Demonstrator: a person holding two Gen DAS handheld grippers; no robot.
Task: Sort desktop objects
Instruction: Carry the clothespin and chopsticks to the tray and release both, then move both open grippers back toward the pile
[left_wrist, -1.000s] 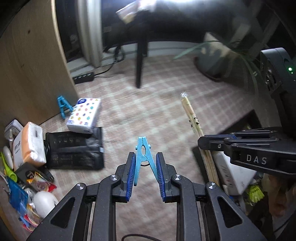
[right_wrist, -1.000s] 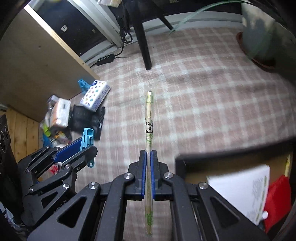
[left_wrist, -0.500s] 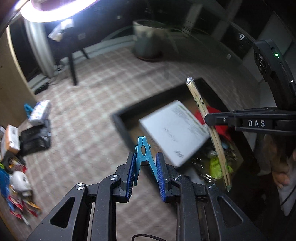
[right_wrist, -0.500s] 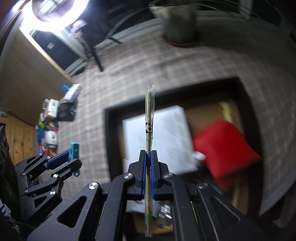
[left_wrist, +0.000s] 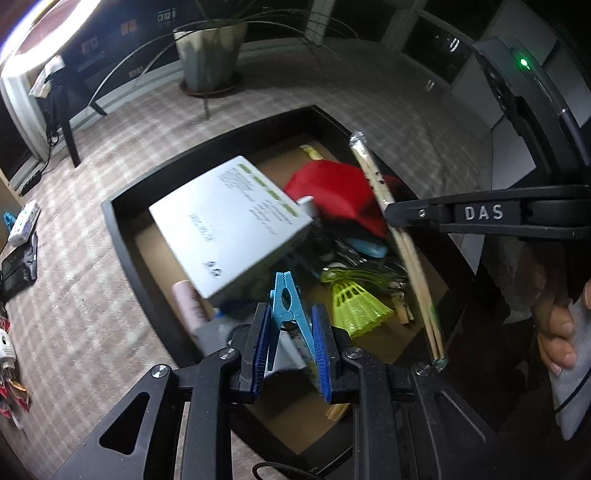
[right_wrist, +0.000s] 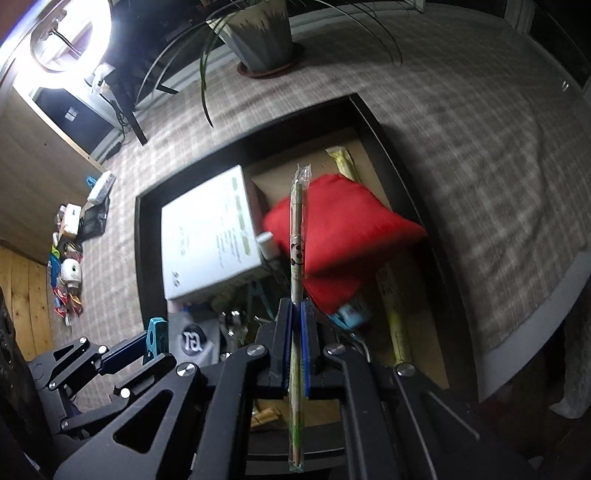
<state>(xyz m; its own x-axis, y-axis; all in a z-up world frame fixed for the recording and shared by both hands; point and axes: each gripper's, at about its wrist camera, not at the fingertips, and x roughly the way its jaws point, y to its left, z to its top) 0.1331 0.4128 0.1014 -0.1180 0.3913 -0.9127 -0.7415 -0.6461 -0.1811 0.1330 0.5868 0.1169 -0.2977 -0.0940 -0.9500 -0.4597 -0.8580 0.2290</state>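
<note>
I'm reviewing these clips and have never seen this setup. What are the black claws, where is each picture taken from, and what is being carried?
No robot here: a person holds a two-finger claw in each hand, and each claw has a wide-angle camera looking along its fingers. So each picture is one claw's own view.

The left claw grips a blue clothespin. The right claw is shut on a wrapped pair of chopsticks.

Both hang over a black box on a checked cloth. Inside lie a white box, a red pouch, a yellow-green shuttlecock and smaller clutter. More loose items wait at the far left.
</note>
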